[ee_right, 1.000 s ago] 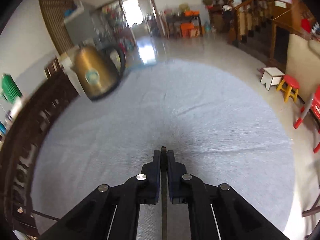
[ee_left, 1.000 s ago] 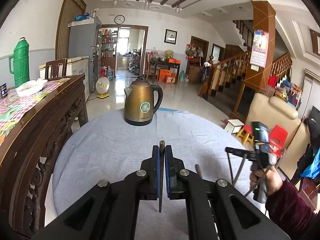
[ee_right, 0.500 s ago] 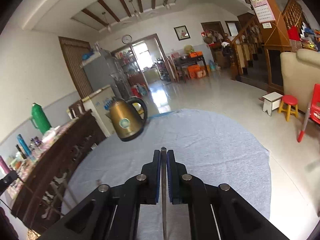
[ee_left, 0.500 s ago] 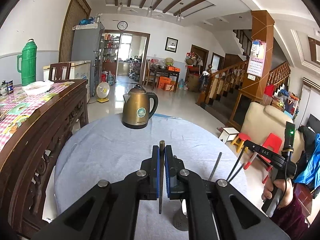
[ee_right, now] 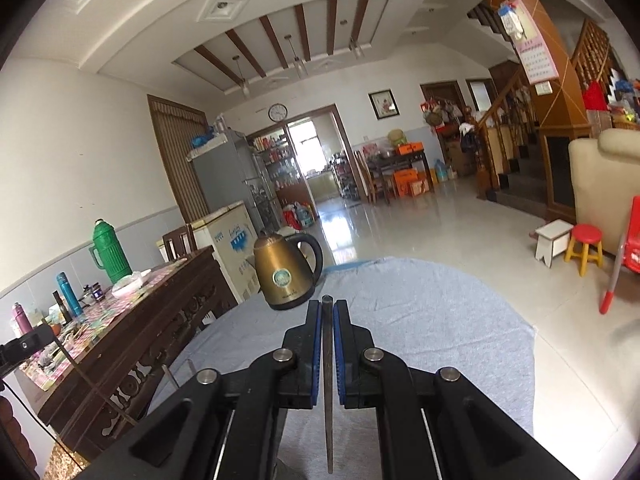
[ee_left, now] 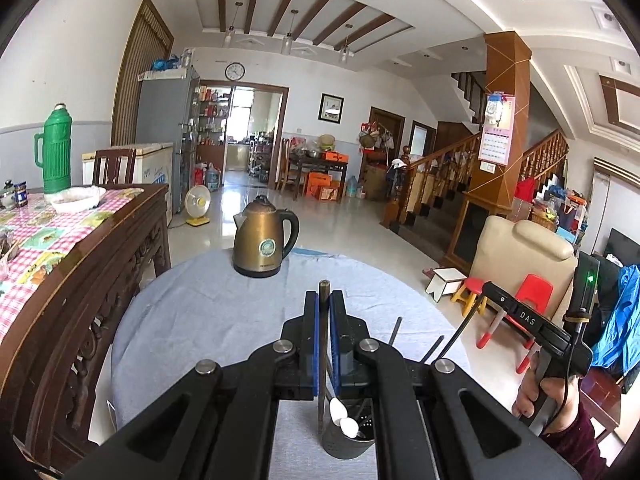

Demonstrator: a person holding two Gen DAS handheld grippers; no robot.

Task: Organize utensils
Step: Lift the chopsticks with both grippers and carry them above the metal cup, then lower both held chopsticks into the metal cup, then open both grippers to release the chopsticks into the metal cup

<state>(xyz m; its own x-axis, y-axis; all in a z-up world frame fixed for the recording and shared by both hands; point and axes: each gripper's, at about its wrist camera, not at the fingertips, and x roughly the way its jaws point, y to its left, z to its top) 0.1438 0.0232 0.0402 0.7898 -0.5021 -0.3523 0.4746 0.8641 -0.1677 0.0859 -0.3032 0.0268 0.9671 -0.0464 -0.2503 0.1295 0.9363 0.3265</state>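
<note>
My left hand-held gripper (ee_left: 324, 300) is pinched on a thin dark chopstick (ee_left: 322, 360), held upright so its lower end hangs over the dark perforated utensil holder (ee_left: 347, 442) on the grey-clothed counter (ee_left: 200, 320). I hold it vertical because the holder's mouth is narrow and the stick should slide straight in beside the two white spoons (ee_left: 344, 420) already standing there.

My right hand-held gripper (ee_right: 327, 316) is likewise pressed together on a second chopstick (ee_right: 328, 400), also upright with its tip pointing down. In the left view this right gripper sits off to the side of the holder, I think waiting its turn so the two don't collide above the opening.

The brass-coloured electric kettle (ee_left: 264, 248) stands at the far edge of the counter, well apart from the holder and out of my path.
</note>
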